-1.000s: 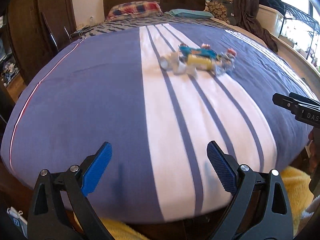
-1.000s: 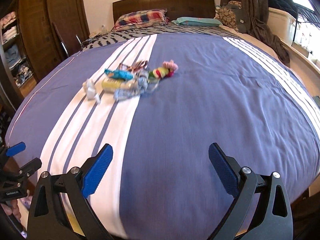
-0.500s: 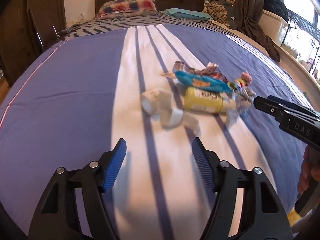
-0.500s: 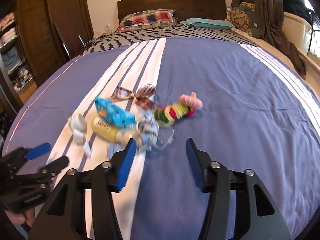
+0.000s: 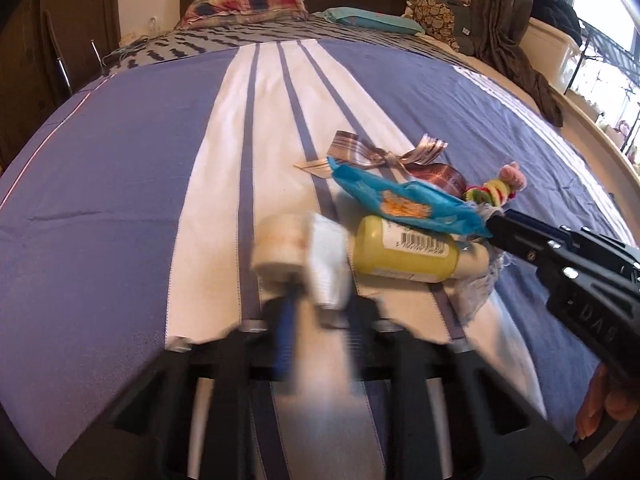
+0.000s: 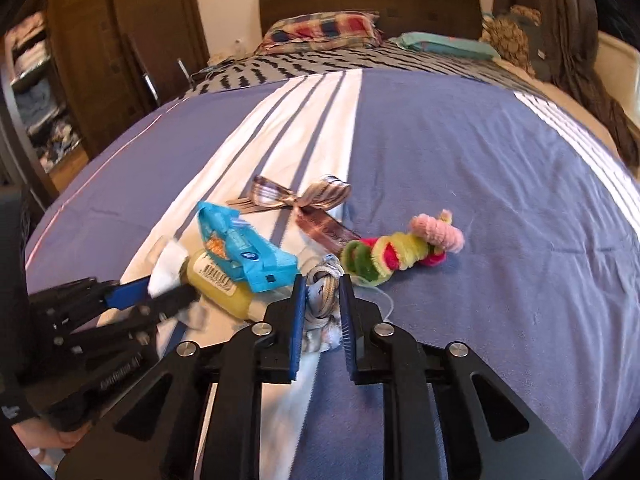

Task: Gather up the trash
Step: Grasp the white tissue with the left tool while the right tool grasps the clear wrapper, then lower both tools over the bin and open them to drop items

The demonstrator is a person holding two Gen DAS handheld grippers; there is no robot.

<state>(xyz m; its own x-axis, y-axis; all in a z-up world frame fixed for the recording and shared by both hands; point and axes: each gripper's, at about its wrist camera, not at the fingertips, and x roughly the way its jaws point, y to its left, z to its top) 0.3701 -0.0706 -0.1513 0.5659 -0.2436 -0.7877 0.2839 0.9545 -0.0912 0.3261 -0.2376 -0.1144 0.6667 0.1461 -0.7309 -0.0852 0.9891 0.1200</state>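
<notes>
Both grippers have come in low over the bed since half a second ago, and their jaws, then spread wide, have narrowed around pieces of the litter pile. Seen from its own camera, the left gripper (image 5: 320, 312) is blurred with motion; its blue pads sit on either side of a white crumpled tissue (image 5: 326, 264), apparently pinching it, though the blur leaves the contact unclear. In the right wrist view the same tissue (image 6: 166, 270) shows between the left gripper's fingers at the left edge of the pile.

The right gripper (image 6: 320, 304) has its jaws drawn close around a grey-white wad (image 6: 322, 294), both pads touching it or very nearly so.

Between the two grippers lies a yellow bottle (image 5: 404, 256) on its side, barcode up, with a blue wrapper (image 5: 404, 202) lying across its far side. Beyond the wrapper is a striped ribbon bow (image 5: 384, 154), and to the right, on the plain blue part of the bedspread (image 6: 500, 160), rests a fuzzy coil of pink, yellow and green (image 6: 404, 252). All of this lies near the middle of the bed, mostly on the white striped band.

At the far end a plaid pillow (image 6: 324, 30) leans by the dark headboard (image 6: 368, 2).
</notes>
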